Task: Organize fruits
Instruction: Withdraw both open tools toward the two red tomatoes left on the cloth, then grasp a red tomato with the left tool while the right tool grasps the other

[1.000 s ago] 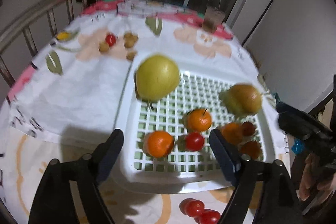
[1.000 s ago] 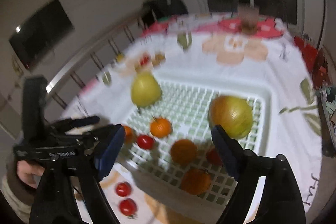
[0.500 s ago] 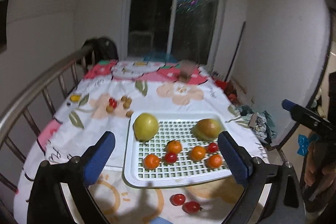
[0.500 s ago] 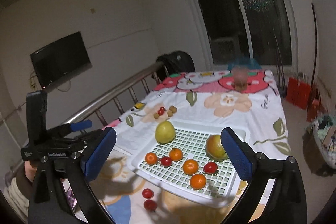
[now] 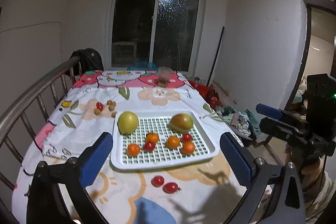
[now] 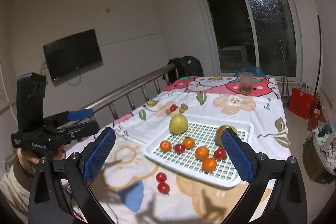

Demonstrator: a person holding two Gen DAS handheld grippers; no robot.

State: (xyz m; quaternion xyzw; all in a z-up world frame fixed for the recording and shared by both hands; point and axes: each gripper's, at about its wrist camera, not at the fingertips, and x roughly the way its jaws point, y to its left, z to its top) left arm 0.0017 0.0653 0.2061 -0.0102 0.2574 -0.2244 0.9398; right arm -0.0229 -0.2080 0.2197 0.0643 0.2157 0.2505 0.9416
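Dim room: right hand-held gripper [image 6: 168,152], spread wide, half-hides tray's [image 6: 251,126] mango [image 6: 219,134].

A tray [image 5: 117,163] lies mid-frame on the table [image 5: 63,138]. In its far left corner sits a pear [image 5: 128,122], in its far right corner a mango [image 5: 181,122]. Small fruits [image 5: 173,141] lie in the tray's near half. Two tomatoes [image 5: 165,184] lie on the table below the tray; a cup [image 5: 164,76] stands at the far end.
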